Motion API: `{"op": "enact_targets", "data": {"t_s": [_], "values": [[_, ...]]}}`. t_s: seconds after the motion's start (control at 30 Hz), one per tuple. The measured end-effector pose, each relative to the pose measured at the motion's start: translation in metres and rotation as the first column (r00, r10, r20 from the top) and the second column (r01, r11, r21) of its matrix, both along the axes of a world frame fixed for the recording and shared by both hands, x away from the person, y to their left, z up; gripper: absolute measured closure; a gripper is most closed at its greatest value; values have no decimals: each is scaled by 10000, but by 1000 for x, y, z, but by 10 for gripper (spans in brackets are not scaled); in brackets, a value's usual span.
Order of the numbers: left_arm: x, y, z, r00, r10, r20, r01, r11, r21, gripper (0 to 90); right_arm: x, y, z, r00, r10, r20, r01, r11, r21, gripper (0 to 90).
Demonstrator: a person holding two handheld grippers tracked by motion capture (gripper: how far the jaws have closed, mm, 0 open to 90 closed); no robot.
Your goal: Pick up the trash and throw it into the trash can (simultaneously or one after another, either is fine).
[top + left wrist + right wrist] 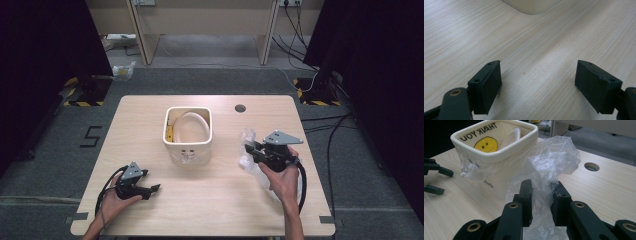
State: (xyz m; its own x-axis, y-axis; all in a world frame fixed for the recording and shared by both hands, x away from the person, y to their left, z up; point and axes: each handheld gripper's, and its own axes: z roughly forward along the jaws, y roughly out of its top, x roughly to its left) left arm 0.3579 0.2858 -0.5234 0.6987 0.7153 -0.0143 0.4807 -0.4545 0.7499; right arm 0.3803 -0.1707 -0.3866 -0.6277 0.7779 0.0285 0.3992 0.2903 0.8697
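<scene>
A light wood-grain table (210, 200) carries a round cable hole (240, 108) toward its far edge. Near the table's middle stands a cream, square-mouthed bin (188, 132) with rounded corners; in the right gripper view its inner wall bears a yellow smiley face and the words "THANK YOU", and a pale curved plastic piece (511, 137) leans inside it. A clear film clings to the bin's outer wall below the rim. To the bin's right lies a crumpled, transparent plastic bag (551, 162), thin and glossy, with many creases; part of it rises bunched above the table. The right gripper (543, 202) has its jaws closed on this bag, pinching a gathered fold between them, with a hand (284, 180) holding it from behind. The left gripper (537, 82) sits near the table's front left, jaws spread wide over bare wood, holding nothing.
</scene>
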Motion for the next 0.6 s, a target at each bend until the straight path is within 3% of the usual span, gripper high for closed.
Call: {"op": "enact_targets", "data": {"t_s": [0.6], "values": [[0, 0, 0, 10000, 12, 14, -12, 10000, -17, 204, 13, 43, 11, 9951, 983, 93, -981, 9951, -135, 735]]}}
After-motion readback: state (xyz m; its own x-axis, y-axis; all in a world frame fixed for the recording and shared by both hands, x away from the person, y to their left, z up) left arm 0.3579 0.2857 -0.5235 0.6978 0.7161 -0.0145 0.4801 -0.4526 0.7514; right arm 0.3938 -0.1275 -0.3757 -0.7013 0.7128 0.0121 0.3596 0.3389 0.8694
